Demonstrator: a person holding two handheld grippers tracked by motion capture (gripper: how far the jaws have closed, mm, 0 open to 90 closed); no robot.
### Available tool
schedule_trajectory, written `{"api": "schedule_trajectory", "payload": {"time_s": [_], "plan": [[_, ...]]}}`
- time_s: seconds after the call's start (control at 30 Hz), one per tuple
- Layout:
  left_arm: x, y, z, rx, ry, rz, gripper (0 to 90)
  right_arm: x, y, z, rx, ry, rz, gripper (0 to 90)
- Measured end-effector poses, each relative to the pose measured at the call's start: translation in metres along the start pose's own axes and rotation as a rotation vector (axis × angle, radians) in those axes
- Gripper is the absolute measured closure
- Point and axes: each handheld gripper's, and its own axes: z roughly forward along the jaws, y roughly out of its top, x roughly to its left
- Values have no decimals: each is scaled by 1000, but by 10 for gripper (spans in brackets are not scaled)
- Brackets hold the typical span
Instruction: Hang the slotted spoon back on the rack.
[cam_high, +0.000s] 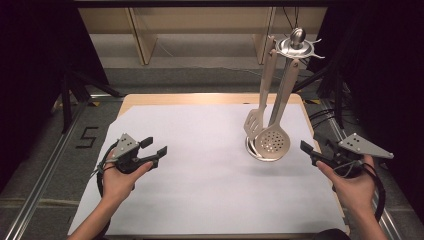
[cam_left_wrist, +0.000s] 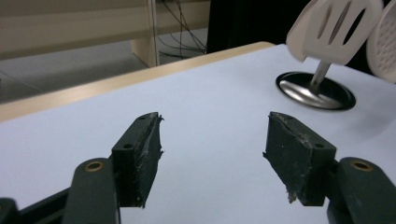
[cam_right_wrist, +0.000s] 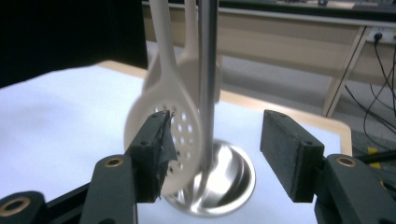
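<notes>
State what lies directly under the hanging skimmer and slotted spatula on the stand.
Under the skimmer and slotted spatula sits the stand's round metal base, resting on the white sheet. In the high view the skimmer covers most of that base; only its lower rim shows.

Left claw (cam_left_wrist: 212, 156) held wide apart over the white sheet (cam_left_wrist: 196, 107), nothing between the two black jaws; worn, frayed pads (cam_left_wrist: 148, 149) on their inner faces; ahead and to the right of the claw, a round metal base (cam_left_wrist: 299, 91) resting on the sheet, a thin rod rising from it; above that base, a pale slotted spatula (cam_left_wrist: 338, 30) hanging clear of the sheet, a perforated spoon (cam_left_wrist: 385, 42) just beside it at the frame edge; beyond the claw, the bench (cam_left_wrist: 70, 95) edge in light wood, then cables on the floor farther off.
</notes>
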Motion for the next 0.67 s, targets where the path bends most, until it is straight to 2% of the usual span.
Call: {"api": "schedule_trajectory", "payload": {"time_s": [0.1, 0.13, 0.17, 0.2, 0.3, 0.33, 0.4, 0.43, 0.47, 0.53, 0.57, 0.6, 0.63, 0.67], "plan": [[5, -13, 0, 13, 18, -5, 352, -3, -11, 3, 7, -3, -12, 439], [6, -16, 0, 23, 31, -24, 352, -2, -14, 3, 23, -7, -2, 439], [8, -18, 0, 16, 30, -17, 352, -2, -17, 4, 25, -12, 1, 439], [8, -19, -1, 25, 47, -35, 352, -3, -20, 4, 23, 2, 4, 439], [6, -23, -2, 24, 45, -50, 352, -3, -27, 4, 46, -12, 22, 439], [6, -24, -2, 27, 39, -37, 352, -5, -29, 4, 39, -14, 8, 439], [4, -24, 0, 20, 25, -23, 353, -5, -34, 5, 41, -18, 27, 439], [3, -24, 0, 30, 34, -33, 353, -4, -35, 5, 51, -17, 43, 439], [3, -24, 2, 21, 25, -20, 354, -6, -37, 7, 46, -11, 11, 438], [1, -24, 2, 35, 33, -22, 354, -5, -38, 7, 59, -15, 31, 435], [2, -24, 4, 27, 21, 2, 354, -5, -38, 7, 49, -18, 24, 434], [0, -24, 4, 45, 34, -12, 354, -6, -37, 7, 34, -12, 19, 434], [1, -24, 6, 27, 20, 4, 355, -7, -37, 6, 35, -22, 9, 431], [-1, -24, 6, 44, 31, -6, 355, -7, -38, 6, 26, -10, 38, 429]]}}
